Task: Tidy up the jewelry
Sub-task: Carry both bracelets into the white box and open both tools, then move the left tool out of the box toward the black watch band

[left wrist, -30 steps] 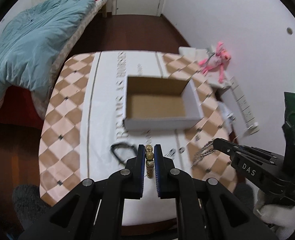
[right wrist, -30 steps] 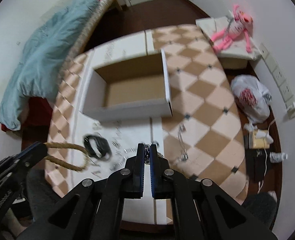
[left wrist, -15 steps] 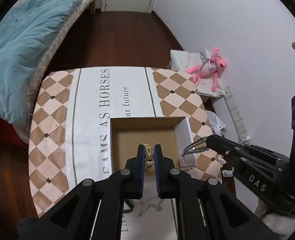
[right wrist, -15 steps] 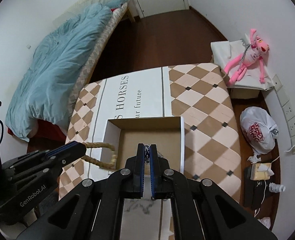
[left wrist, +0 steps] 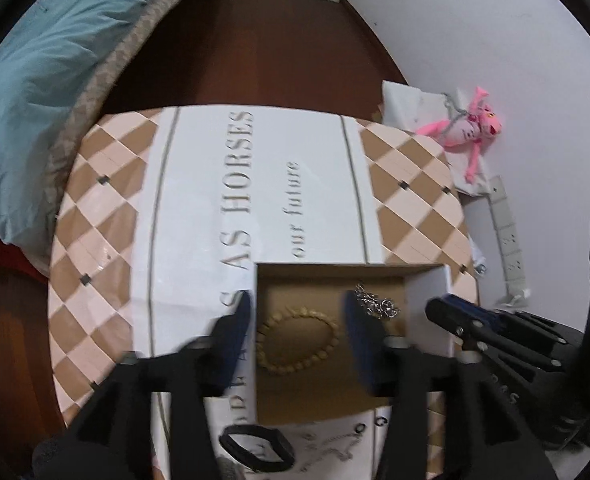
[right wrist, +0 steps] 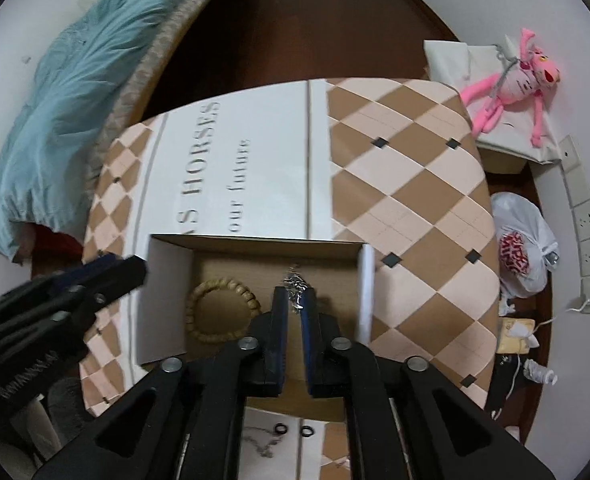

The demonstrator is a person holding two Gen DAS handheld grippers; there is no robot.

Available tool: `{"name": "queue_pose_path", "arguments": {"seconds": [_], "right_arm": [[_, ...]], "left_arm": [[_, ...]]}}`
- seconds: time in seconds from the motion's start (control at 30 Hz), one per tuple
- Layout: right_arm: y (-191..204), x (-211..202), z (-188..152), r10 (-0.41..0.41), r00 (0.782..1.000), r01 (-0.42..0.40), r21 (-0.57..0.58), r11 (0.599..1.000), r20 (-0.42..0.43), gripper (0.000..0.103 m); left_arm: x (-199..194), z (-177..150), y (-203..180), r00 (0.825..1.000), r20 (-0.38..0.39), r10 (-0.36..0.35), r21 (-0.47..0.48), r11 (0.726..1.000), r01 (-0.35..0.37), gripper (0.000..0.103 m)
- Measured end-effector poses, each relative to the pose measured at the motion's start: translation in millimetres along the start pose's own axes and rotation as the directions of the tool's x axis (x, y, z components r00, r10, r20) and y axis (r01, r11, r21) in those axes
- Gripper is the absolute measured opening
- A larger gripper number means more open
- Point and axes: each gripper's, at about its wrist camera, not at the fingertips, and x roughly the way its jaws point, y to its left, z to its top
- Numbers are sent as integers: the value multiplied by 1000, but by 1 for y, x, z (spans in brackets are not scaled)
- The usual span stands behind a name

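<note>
Checkered table (right wrist: 407,184) carries an open box (right wrist: 159,300). Inside lies the bead bracelet (left wrist: 297,340), below the left gripper (left wrist: 299,320) with jaws wide apart. Right gripper (right wrist: 293,312), jaws slightly apart, has the chain (right wrist: 295,284) between them.

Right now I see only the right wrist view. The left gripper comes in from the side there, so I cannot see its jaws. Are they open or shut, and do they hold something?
Observer: The left gripper is open wide and holds nothing. Its fingers stand on either side of the tan beaded bracelet, which lies flat on the floor of the open cardboard box.
Operator: Thank you. Is there any jewelry outside the box that my view misses?
Observer: Yes. A black loop-shaped band lies on the white tablecloth, just outside the box's near wall, below the left gripper in its own view.
</note>
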Motion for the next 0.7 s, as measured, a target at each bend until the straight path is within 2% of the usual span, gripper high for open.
{"name": "queue_pose_path", "arguments": {"seconds": [0.03, 0.07, 0.13, 0.17, 0.2, 0.23, 0.27, 0.4, 0.5, 0.7], "right_arm": [[-2, -1, -2, -15, 1000, 15, 0, 1000, 9, 63], [-3, -2, -3, -25, 1000, 25, -1, 1000, 16, 71], [-6, -5, -9, -74, 997, 74, -5, 997, 32, 75], [-6, -6, -13, -102, 994, 102, -9, 995, 38, 75], [-7, -6, -17, -125, 991, 125, -10, 992, 41, 80], [-8, -5, -20, -144, 989, 145, -10, 989, 42, 89], [-8, -5, -23, -164, 986, 164, -12, 986, 44, 93], [-8, -2, -41, -226, 973, 227, -19, 974, 53, 96], [-8, -2, -52, -270, 960, 271, -15, 962, 73, 99], [-9, -9, -64, -283, 955, 284, -2, 959, 92, 99]], "left_arm": [[-1, -1, 2, 999, 15, 30, 2, 1000, -30, 67], [-2, -2, 3, 999, 25, 47, 6, 999, -47, 71], [-3, -7, 6, 993, 54, 102, 19, 994, -104, 74], [-4, -11, 8, 989, 66, 132, 19, 991, -134, 81], [-4, -15, 9, 986, 76, 148, 19, 989, -150, 88], [-3, -18, 11, 984, 85, 158, 18, 987, -160, 91], [-2, -22, 13, 982, 87, 169, 16, 985, -171, 96], [2, -38, 14, 973, 103, 208, 23, 977, -211, 98], [4, -46, 12, 972, 100, 211, 22, 976, -215, 99], [-3, -59, 8, 969, 123, 213, 30, 976, -218, 99]]}}
